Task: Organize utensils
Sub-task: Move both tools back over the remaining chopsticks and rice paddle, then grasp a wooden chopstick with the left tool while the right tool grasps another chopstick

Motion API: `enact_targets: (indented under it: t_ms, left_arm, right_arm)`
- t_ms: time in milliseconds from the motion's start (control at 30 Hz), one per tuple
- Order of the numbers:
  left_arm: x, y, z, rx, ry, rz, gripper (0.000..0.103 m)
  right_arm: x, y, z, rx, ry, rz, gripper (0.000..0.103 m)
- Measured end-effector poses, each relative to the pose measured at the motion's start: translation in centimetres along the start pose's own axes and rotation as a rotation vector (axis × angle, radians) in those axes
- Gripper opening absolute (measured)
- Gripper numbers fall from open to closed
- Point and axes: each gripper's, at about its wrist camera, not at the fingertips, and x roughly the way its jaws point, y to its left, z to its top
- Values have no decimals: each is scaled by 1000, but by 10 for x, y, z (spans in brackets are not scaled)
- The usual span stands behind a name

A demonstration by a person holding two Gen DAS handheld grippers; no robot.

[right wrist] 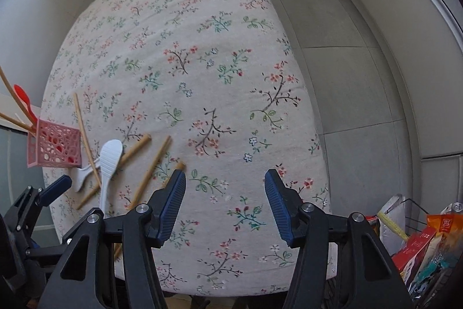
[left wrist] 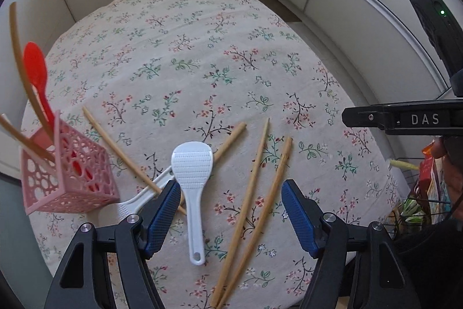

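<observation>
left hand-held gripper hanging open over the white rice paddle, right hand-held gripper open and empty.
closing on the paddle's handle, clear of the chopsticks, is looking best before lifting it toward the pink basket.

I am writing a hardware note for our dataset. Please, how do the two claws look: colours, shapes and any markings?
Both claws are alike. The left claw and the right claw each have two blue ribbed pads on black angular plastic arms with cut-out openings and silver round pivot screws. Seen from the left camera, the right unit shows a black bar with white letters "DAS" and a small green light.
</observation>
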Motion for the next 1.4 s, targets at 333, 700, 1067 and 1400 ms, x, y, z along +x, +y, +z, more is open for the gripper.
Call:
enact_targets:
  t_ms: [333, 700, 1067, 1400]
  left_arm:
    - [47, -18, 23, 25, 93, -25, 26]
    - [75, -30, 30, 51, 137, 8, 12]
    - [37, -23, 26, 51, 68, 20, 6]
    - [-1, 4, 13, 24, -1, 16, 6]
  right_arm:
    - [15, -2, -3, -35, 57, -13, 60]
    - [25, -6, -4, -33, 86, -21, 60]
    - [31, 3, -3, -33, 100, -12, 61]
    - [53, 43, -7, -95, 158, 27, 60]
